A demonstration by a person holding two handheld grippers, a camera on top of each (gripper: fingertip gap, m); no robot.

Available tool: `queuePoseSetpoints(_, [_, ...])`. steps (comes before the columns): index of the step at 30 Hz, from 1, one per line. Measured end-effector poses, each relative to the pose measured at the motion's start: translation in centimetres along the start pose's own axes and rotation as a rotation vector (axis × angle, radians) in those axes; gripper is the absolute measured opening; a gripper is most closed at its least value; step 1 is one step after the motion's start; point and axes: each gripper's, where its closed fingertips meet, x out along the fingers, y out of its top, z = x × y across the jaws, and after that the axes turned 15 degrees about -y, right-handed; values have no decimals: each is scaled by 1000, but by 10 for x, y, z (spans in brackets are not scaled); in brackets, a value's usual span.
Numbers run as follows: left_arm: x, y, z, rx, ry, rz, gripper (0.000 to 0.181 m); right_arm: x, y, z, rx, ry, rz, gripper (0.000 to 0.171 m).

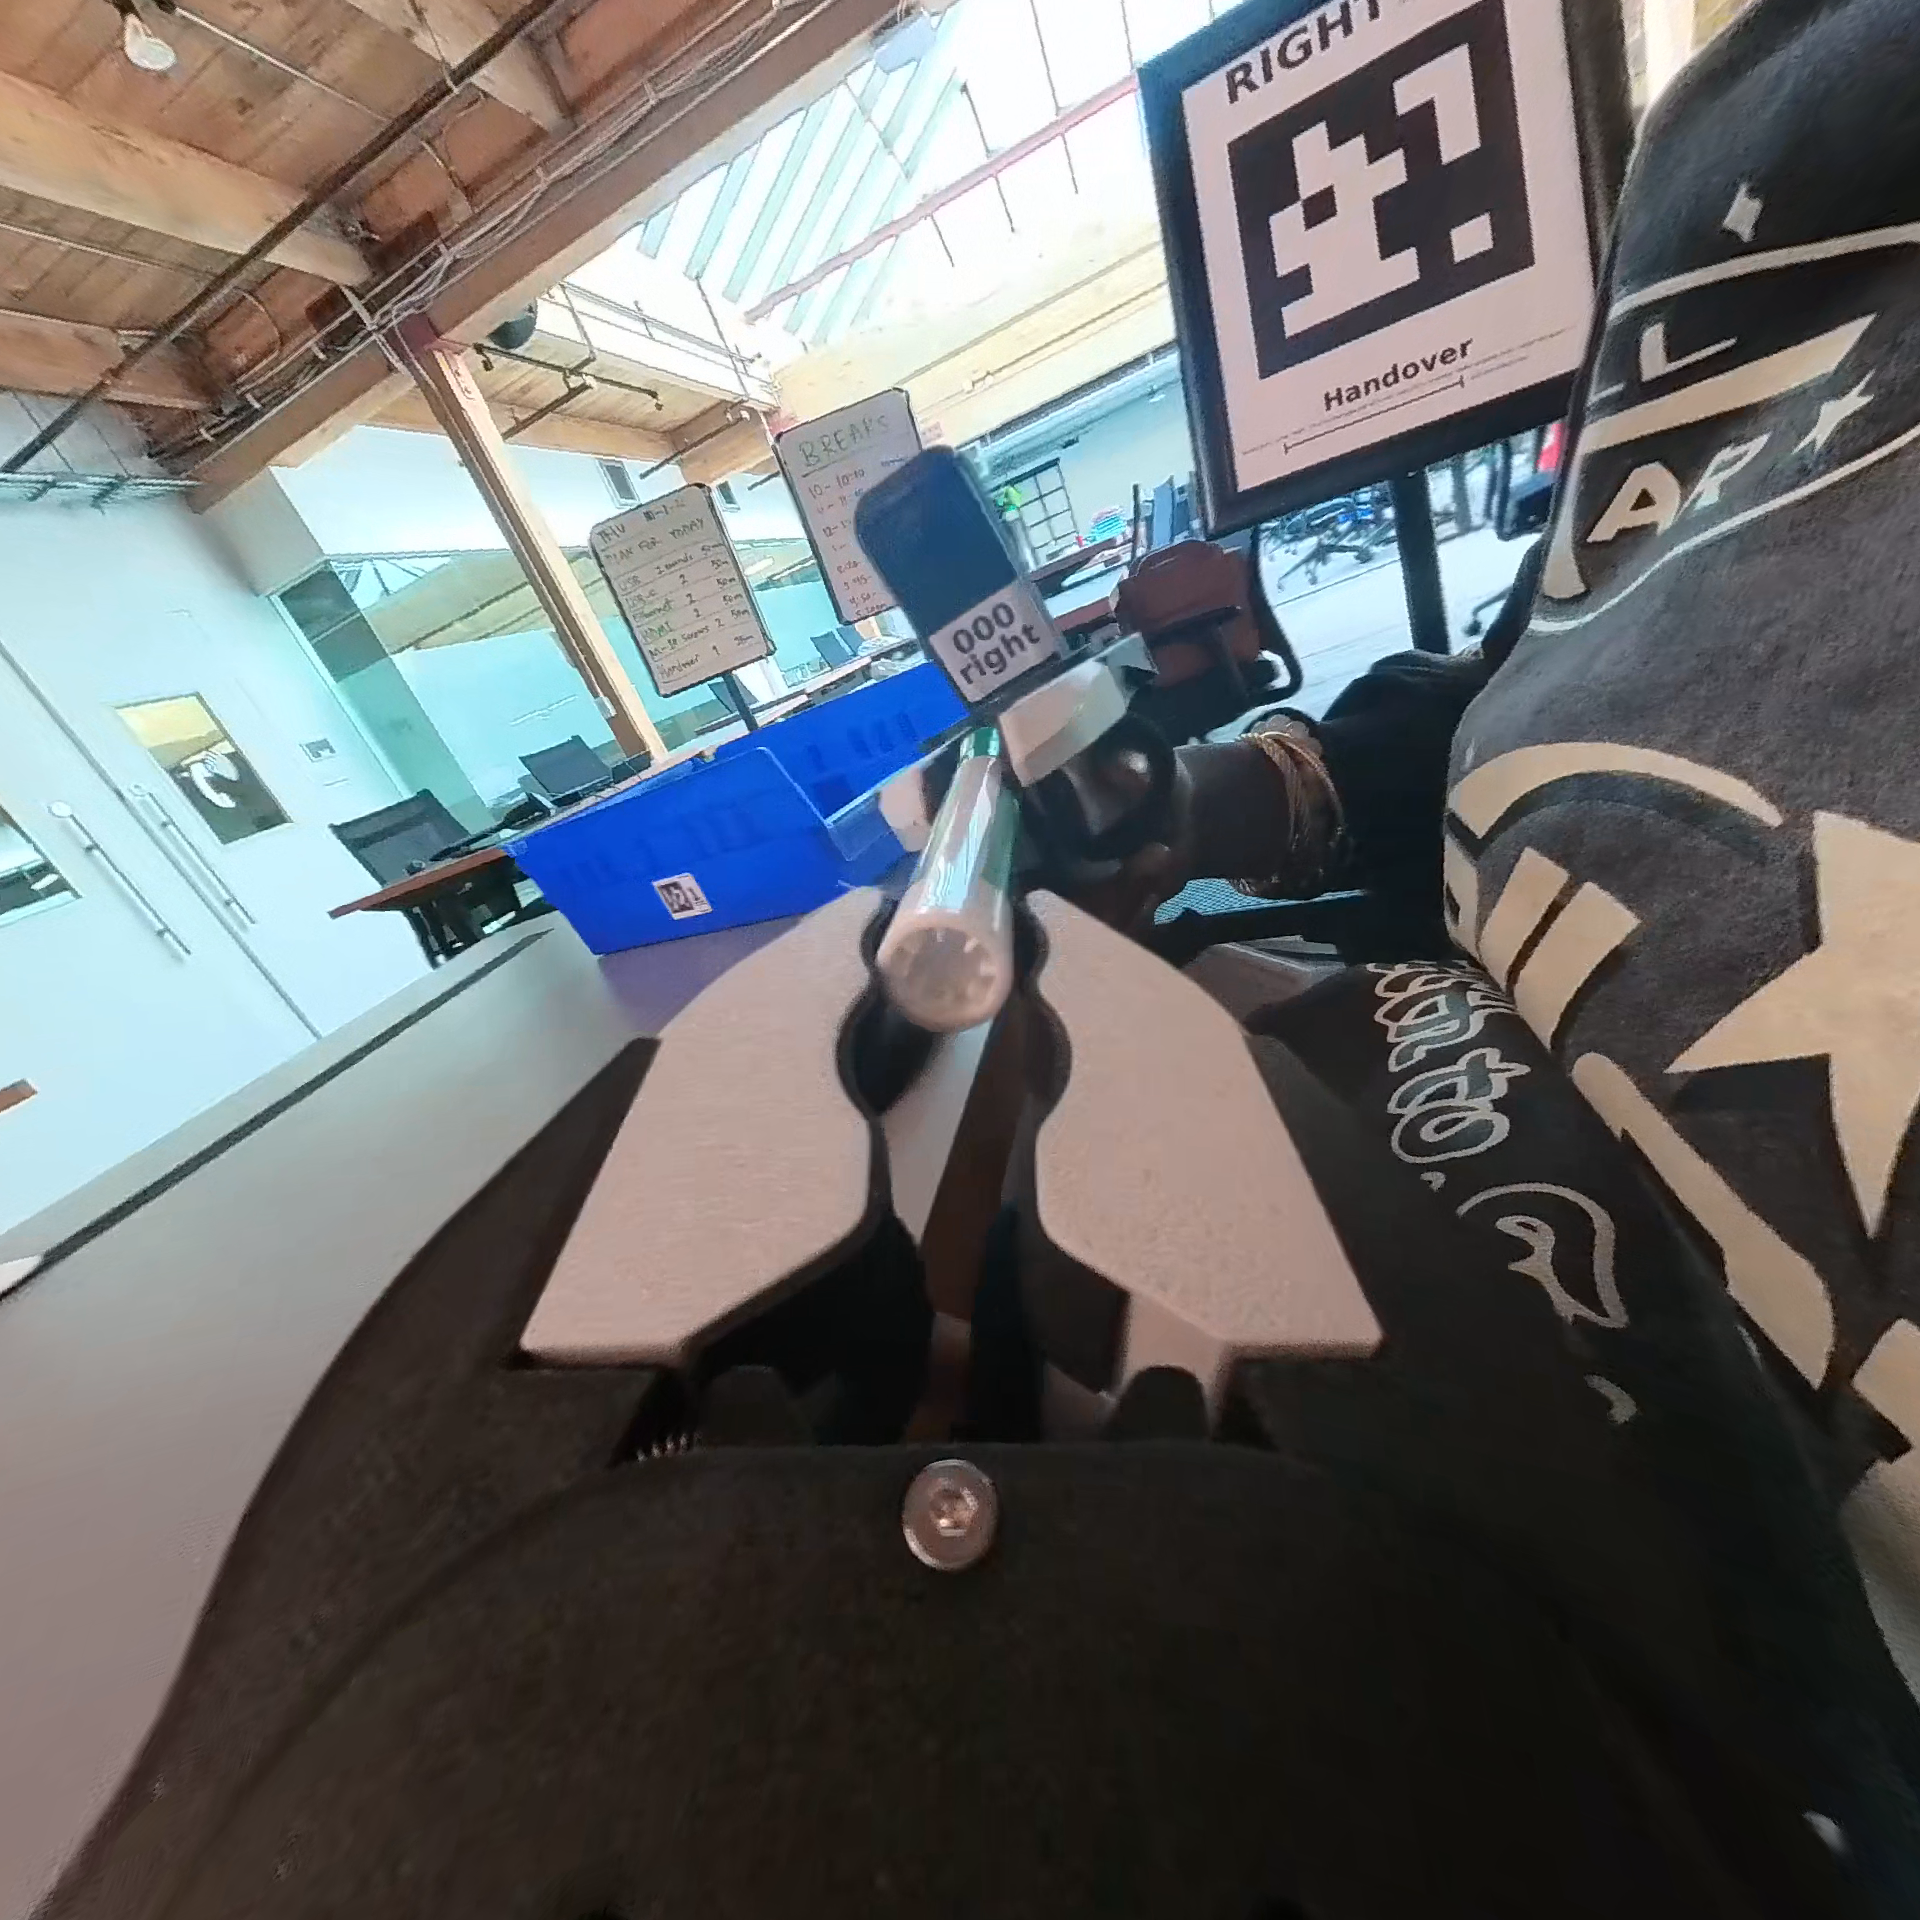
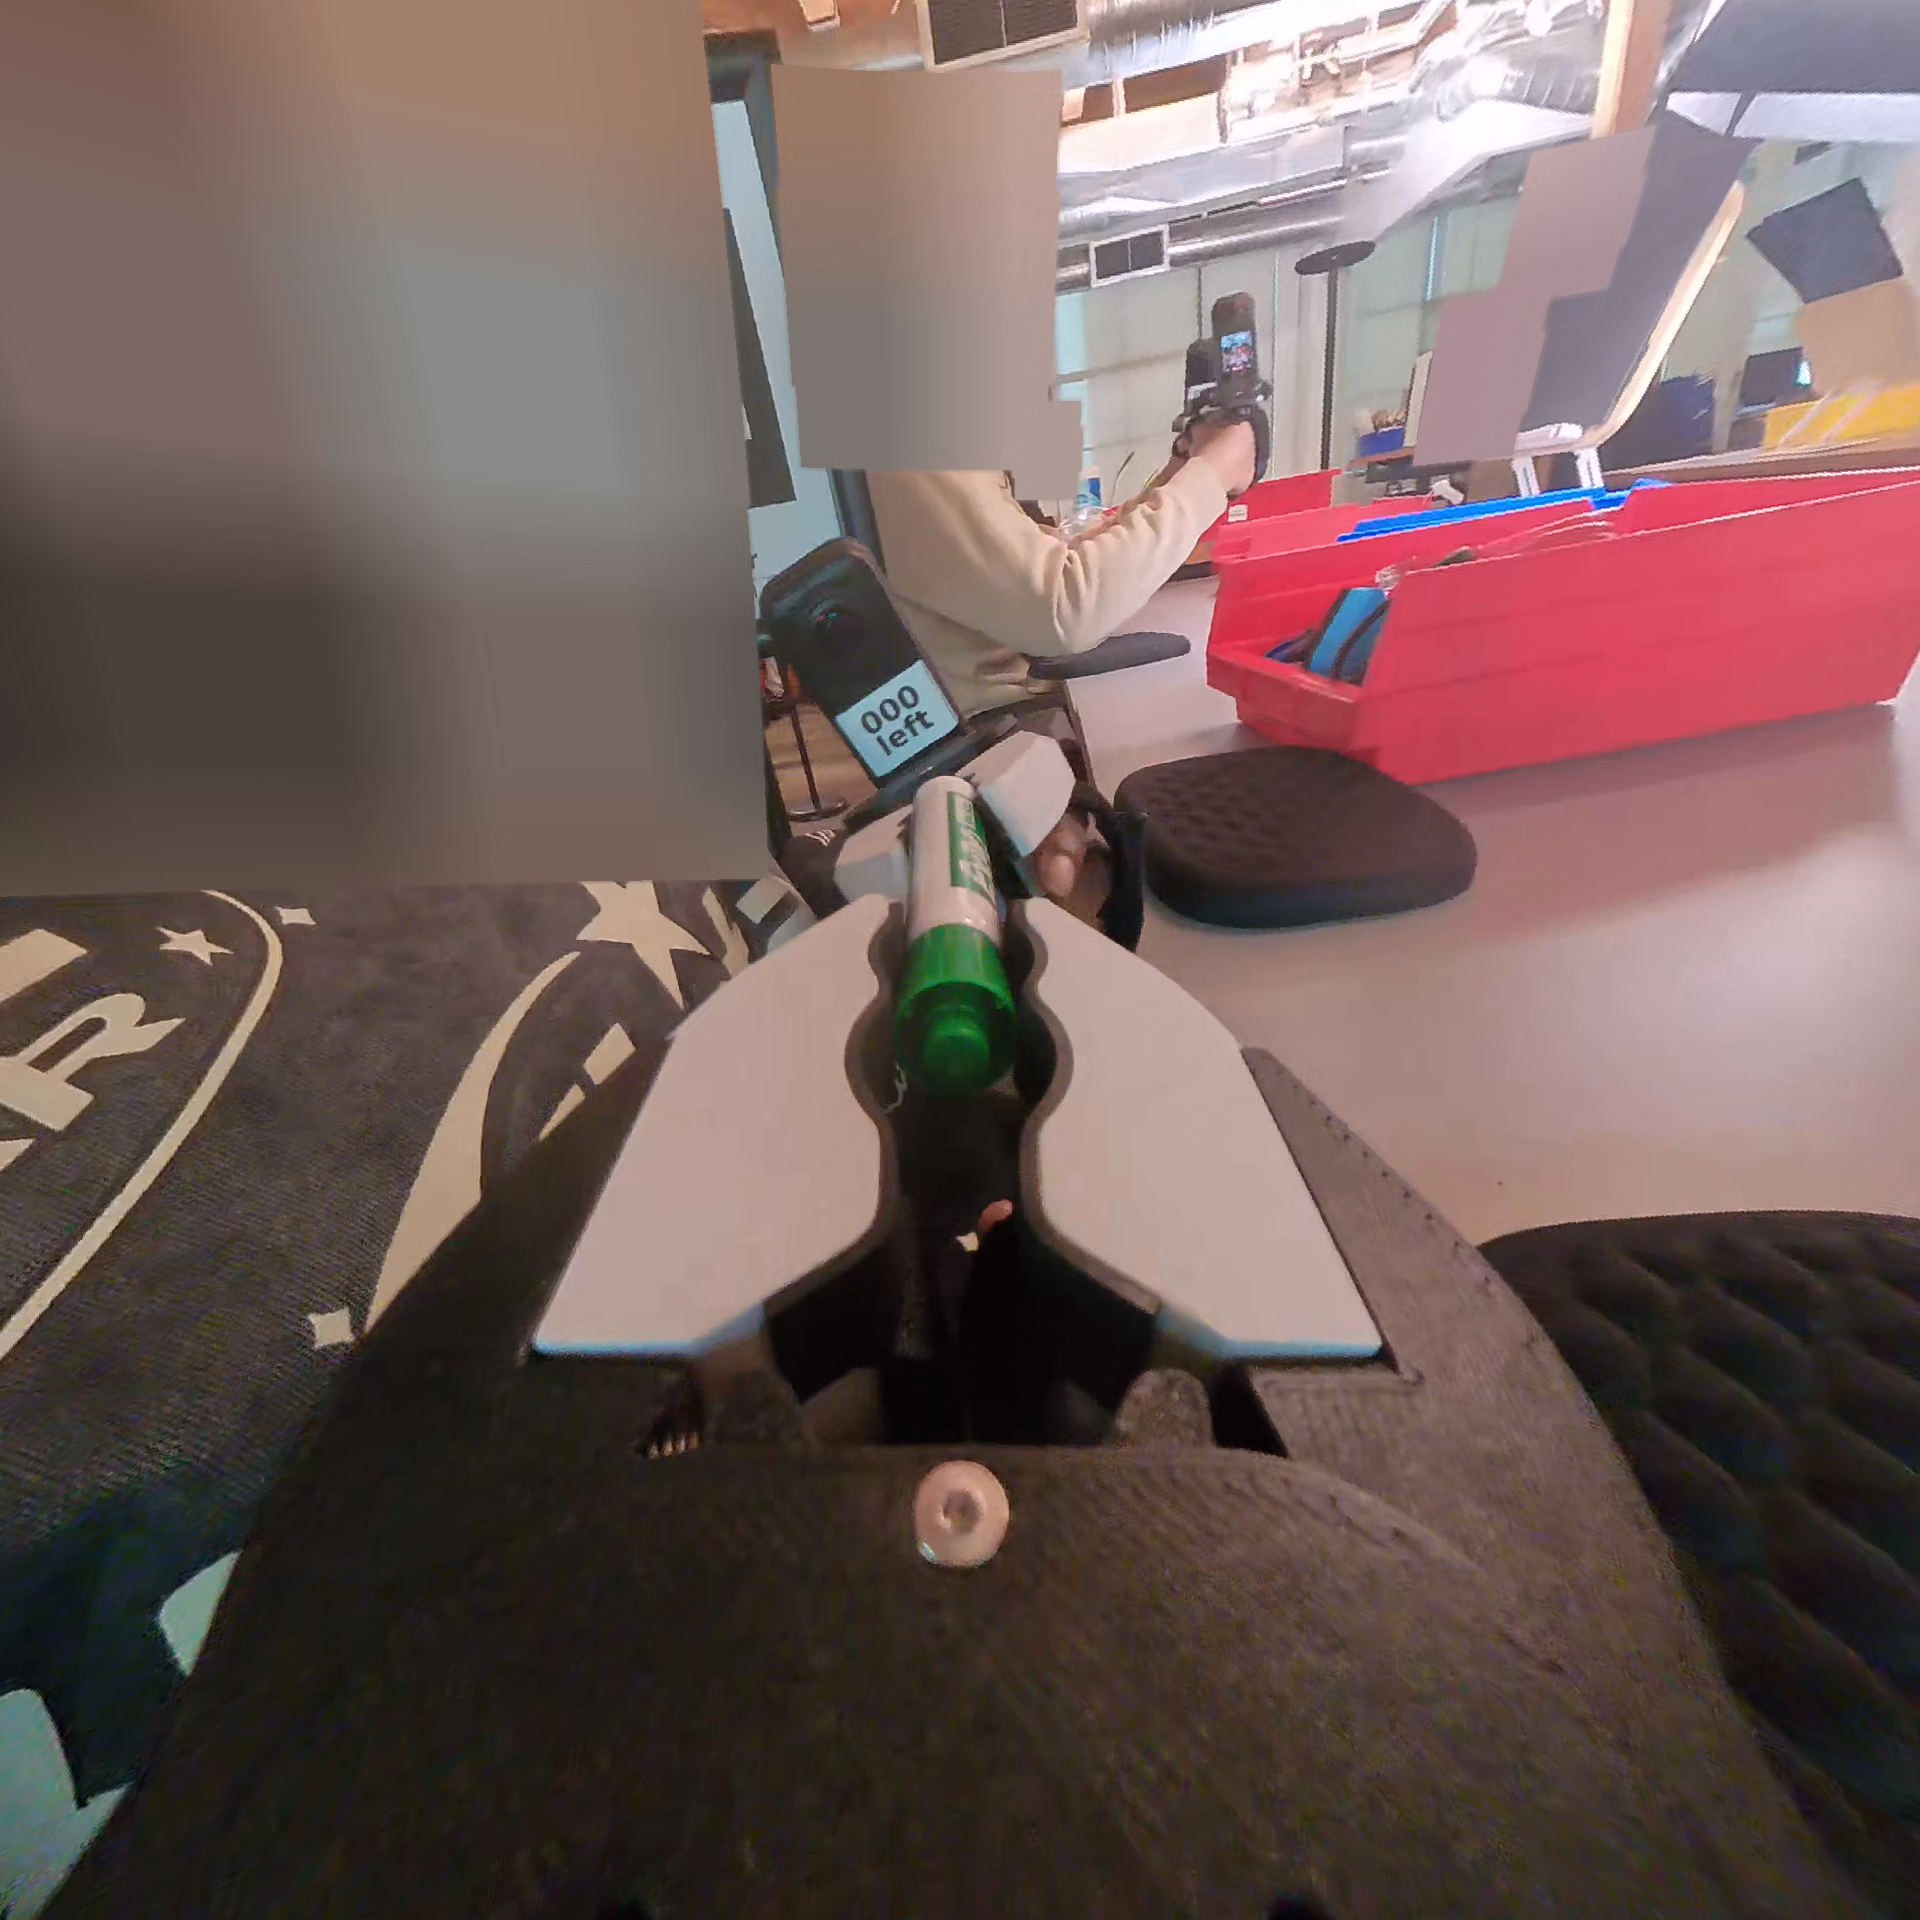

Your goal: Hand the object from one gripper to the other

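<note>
A marker with a white barrel (image 1: 961, 842) and a green cap (image 2: 954, 997) spans the two grippers above the grey table (image 1: 312, 1143). My left gripper (image 1: 945, 977) is closed around its white butt end, the fingers (image 1: 748, 1122) hugging it. My right gripper (image 2: 956, 997) is closed around the green cap end. Each gripper shows in the other's view at the marker's far end: the right one in the left wrist view (image 1: 1060, 717), the left one in the right wrist view (image 2: 1008, 810). The marker is held in the air, roughly level.
A blue bin (image 1: 727, 831) stands on the table behind the marker. Red bins (image 2: 1558, 644) and two black cushions (image 2: 1299, 831) (image 2: 1766, 1455) lie to the right. The holder's dark printed sweatshirt (image 1: 1662, 935) is close by. Another person sits behind (image 2: 1039, 571). A tag board (image 1: 1382, 239) stands above. Both grippers' tips are close together, under 4 cm apart.
</note>
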Motion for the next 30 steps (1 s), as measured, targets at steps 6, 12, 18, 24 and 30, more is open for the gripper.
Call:
queuePoseSetpoints(6, [0, 1, 2, -42, -24, 21, 27, 0, -1, 1, -2, -12, -15, 19])
queuePoseSetpoints(12, [0, -2, 3, -91, -53, 13, 20, 1, -2, -1, -3, -4, -20, 20])
queuePoseSetpoints(18, [0, -1, 4, -142, -69, 40, 23, 1, -3, 2, -1, -16, -29, 20])
queuePoseSetpoints(24, [-1, -1, 4, -160, -77, 37, 20, 1, -4, 1, -11, -15, -27, 19])
queuePoseSetpoints(30, [-3, 5, 5, -349, -157, 143, 20, 1, -9, 1, -354, -109, 12, 39])
